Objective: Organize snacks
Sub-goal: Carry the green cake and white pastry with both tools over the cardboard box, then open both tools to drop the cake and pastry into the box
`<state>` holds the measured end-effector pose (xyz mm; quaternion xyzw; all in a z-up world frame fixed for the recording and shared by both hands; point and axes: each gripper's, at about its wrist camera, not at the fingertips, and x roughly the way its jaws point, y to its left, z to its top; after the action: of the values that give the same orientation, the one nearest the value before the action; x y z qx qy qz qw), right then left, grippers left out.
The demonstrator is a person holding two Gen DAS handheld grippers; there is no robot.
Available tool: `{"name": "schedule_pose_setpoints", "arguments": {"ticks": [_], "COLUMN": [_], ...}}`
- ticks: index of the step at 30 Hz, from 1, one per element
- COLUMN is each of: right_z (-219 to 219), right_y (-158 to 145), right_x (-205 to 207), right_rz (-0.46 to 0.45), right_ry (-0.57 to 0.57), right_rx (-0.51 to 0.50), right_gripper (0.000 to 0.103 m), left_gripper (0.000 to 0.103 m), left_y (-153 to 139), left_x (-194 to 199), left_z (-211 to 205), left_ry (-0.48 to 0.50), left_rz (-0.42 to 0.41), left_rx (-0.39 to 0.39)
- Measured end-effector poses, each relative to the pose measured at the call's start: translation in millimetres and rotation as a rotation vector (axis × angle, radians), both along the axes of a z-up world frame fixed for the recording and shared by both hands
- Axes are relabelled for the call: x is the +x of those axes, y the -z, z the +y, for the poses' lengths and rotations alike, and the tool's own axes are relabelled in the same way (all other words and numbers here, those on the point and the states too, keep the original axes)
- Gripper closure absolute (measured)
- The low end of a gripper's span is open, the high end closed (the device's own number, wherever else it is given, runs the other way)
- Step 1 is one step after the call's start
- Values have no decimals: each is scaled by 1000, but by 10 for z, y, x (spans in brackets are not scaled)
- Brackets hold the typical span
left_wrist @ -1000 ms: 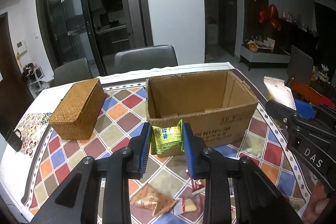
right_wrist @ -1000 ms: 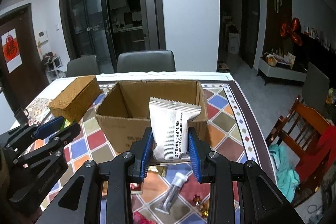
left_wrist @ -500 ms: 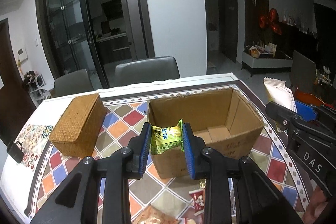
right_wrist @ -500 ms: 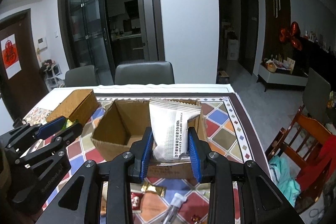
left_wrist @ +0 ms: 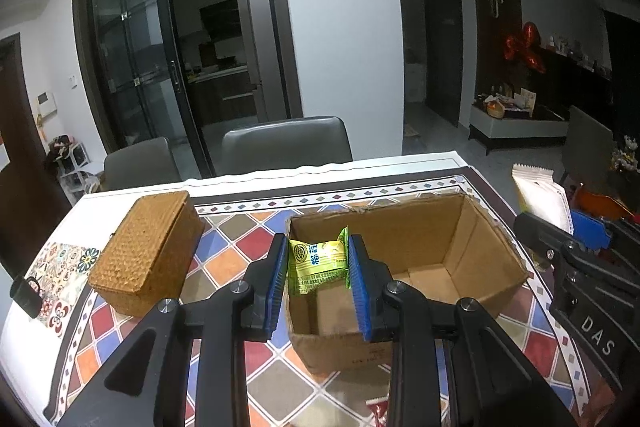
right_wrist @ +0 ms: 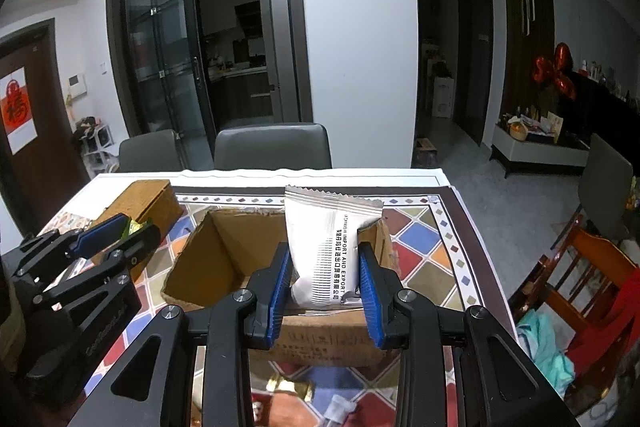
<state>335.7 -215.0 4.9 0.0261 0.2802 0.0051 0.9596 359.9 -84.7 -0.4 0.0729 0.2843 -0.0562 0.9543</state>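
The cardboard box (left_wrist: 404,263) looks bare inside. The left gripper (left_wrist: 318,265) pinches a green snack (left_wrist: 318,259) over it. The right gripper (right_wrist: 324,277) pinches a white packet (right_wrist: 326,247) above the tiled worktop (right_wrist: 432,251).

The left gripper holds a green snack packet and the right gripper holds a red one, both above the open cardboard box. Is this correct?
Not quite. The right gripper holds a white packet with black print, not a red one, as the right wrist view shows. The left gripper does hold a green snack packet, and both are above the open cardboard box.
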Motion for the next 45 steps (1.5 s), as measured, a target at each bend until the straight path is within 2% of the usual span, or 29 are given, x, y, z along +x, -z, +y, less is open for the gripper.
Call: {"name": "schedule_pose_setpoints", "arguments": {"ticks": [28,31,34,36,39,42,45], "right_z": [-12,-11,9,-3,-30,-53,-78], "right_y": [356,375,379,374,328,300,263], "right_x": [668,692,703,694,649,645,608], "right_rz": [103,108,117,116,96,93,87], "right_ry": [11,5,-7,7,31,36,46], "right_rx": [0,-6,-18,-19,-25,-25,-22], "right_gripper": [69,69,66,46,28,26,26], "left_gripper": [71,67,49,39,28,17,13], "left_y": [426,434,425,401,374,322,271], "left_x": [601,608,592,573,549,512,463], "left_z": [-43,-50,-48,-31,-17,-6,1], "left_ry": [-52,-49,-58,-62,-67,-68,-66], "left_rz": [90,91,86,79,72,57,42], "left_rx": [-9,-11,-8,-13,-9,-7,-5]}}
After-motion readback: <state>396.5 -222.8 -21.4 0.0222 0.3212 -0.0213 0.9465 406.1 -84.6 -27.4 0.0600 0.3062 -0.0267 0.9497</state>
